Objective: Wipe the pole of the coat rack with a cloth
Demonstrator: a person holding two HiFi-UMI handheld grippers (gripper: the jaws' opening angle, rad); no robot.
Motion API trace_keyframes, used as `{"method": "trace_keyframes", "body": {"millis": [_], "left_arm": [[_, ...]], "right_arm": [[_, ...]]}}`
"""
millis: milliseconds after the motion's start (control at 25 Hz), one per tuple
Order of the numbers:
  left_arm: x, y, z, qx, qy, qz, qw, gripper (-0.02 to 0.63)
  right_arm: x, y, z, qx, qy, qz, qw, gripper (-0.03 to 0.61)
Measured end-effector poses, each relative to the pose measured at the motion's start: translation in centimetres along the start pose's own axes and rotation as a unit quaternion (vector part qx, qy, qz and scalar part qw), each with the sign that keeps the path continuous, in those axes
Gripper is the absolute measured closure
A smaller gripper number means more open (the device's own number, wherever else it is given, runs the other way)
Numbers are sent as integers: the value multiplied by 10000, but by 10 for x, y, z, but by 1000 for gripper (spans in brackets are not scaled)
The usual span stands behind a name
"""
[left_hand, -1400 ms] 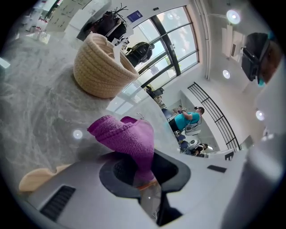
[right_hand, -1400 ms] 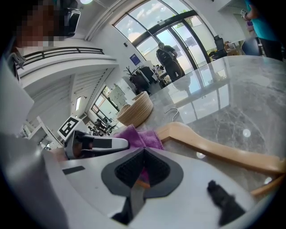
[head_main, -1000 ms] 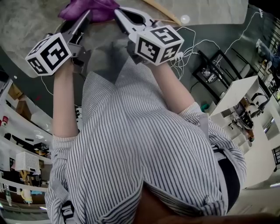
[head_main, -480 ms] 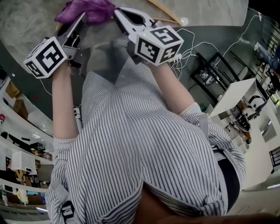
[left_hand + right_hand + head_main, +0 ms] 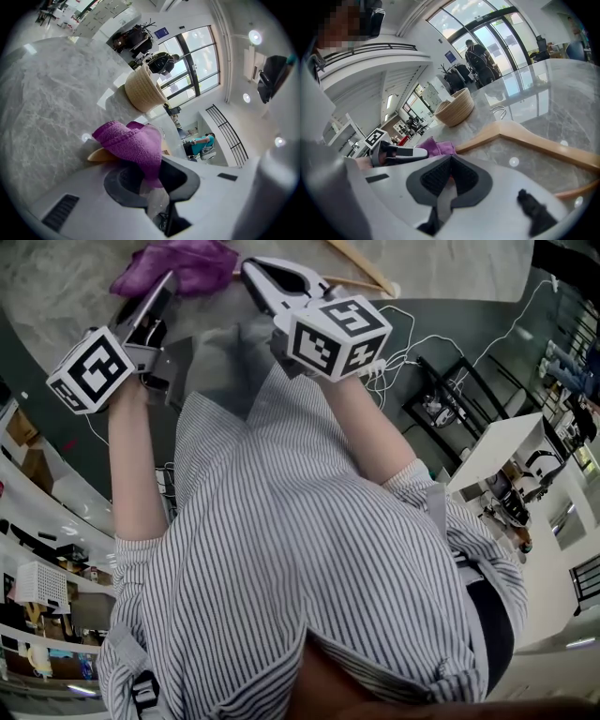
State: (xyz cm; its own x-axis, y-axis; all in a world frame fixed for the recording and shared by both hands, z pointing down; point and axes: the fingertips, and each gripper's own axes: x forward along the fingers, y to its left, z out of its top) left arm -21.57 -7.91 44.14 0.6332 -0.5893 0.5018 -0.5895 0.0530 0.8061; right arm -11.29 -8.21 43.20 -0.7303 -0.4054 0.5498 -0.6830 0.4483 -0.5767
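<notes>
One purple cloth (image 5: 132, 144) is pinched in the closed jaws of my left gripper (image 5: 151, 177), bunched just above the marble table (image 5: 66, 282) and touching the tip of the one wooden hanger (image 5: 525, 138) that lies flat there. My right gripper (image 5: 449, 172) sits just beside the left one over the same table, its jaws pressed together with nothing between them, so of my two grippers only one carries anything. One woven basket (image 5: 142, 90) stands farther back on the table, well apart from the cloth.
</notes>
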Motion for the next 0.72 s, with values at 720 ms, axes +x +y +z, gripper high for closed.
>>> {"method": "trace_keyframes", "body": {"millis": [720], "left_arm": [[-32,20,0,-501,-507,78,9974,532]], "right_arm": [[10,13,-7,-173,214,178,9995,563]]}}
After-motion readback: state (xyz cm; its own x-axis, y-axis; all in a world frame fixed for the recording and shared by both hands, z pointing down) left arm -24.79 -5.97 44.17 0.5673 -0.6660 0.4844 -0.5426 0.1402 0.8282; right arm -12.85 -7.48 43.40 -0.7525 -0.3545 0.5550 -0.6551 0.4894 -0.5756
